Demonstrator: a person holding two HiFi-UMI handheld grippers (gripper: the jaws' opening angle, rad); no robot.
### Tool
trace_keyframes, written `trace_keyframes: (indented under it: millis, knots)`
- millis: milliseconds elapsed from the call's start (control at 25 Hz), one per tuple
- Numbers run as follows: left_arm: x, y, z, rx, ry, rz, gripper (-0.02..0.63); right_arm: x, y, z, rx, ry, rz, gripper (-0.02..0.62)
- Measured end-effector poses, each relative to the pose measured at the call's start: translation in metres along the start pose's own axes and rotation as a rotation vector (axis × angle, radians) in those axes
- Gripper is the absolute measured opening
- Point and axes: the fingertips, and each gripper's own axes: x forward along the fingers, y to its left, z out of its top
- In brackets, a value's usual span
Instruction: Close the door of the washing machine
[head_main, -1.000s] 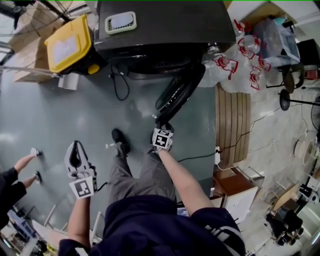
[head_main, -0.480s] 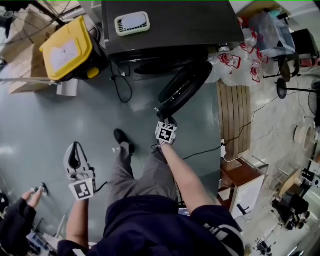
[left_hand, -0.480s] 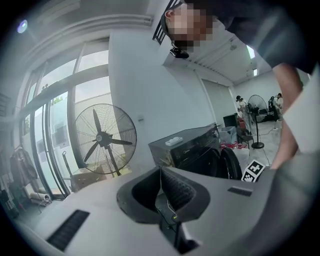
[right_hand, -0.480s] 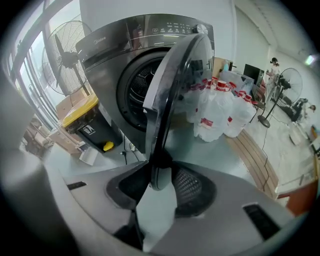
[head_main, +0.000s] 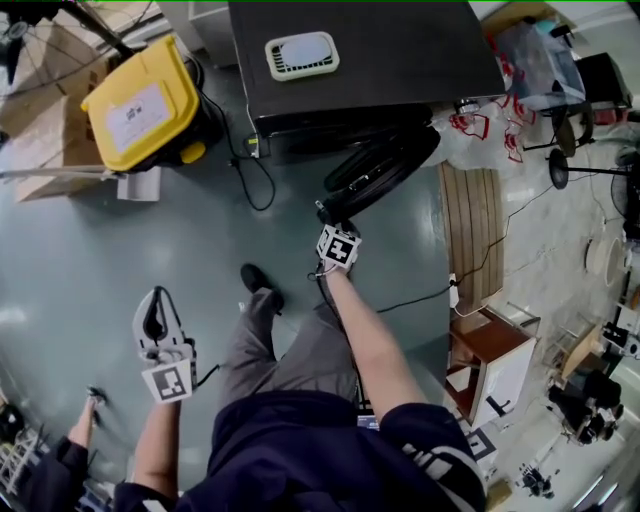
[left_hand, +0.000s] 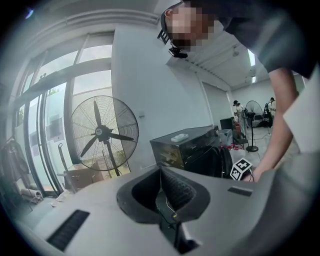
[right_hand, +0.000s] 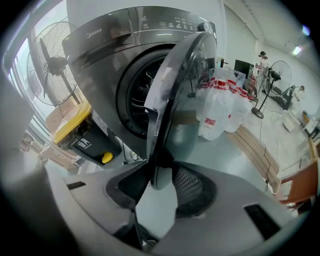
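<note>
**Desk:** What does the head view give that the gripper views don't?

**Photographer:** The whole floor from above. The dark washing machine (head_main: 360, 70) has a pale vented item (head_main: 302, 55) lying on its top. Its round door (head_main: 385, 165) swings out to the front, standing well open. A yellow-lidded bin (head_main: 148, 100) sits just beside the machine with its lid shut. The person's left gripper (head_main: 152, 300) hangs well apart from all of it, over bare floor.

**Desk:** And the gripper views?

**Photographer:** The right gripper (right_hand: 159, 176) has its jaws opening, and the free edge of the door stands between them. This view alone looks past the door into the drum (right_hand: 144, 95), which is too dark to show any load. It also shows the red-printed plastic bags (right_hand: 220, 107) heaped beside the machine, contents unclear. The left gripper view shows jaws pressed together on nothing. Only this view takes in the tall windows (left_hand: 55, 115), with a large pedestal fan (left_hand: 102, 132) in front of them.
</note>
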Motion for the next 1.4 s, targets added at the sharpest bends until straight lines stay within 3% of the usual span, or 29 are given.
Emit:
trace_keyframes:
  millis: [400, 800, 1400]
  knots:
    - [0.003, 0.052, -0.018, -0.003, 0.01, -0.016, 0.028, 0.022, 0.048, 0.024, 0.111, 0.001, 0.006, 0.166]
    - [0.021, 0.05, -0.005, 0.014, 0.051, 0.067, 0.028, 0.042, 0.079, 0.06, 0.186, -0.007, 0.022, 0.175]
    - [0.036, 0.056, -0.003, 0.025, 0.084, 0.114, 0.028, 0.069, 0.115, 0.105, 0.247, -0.009, 0.029, 0.184]
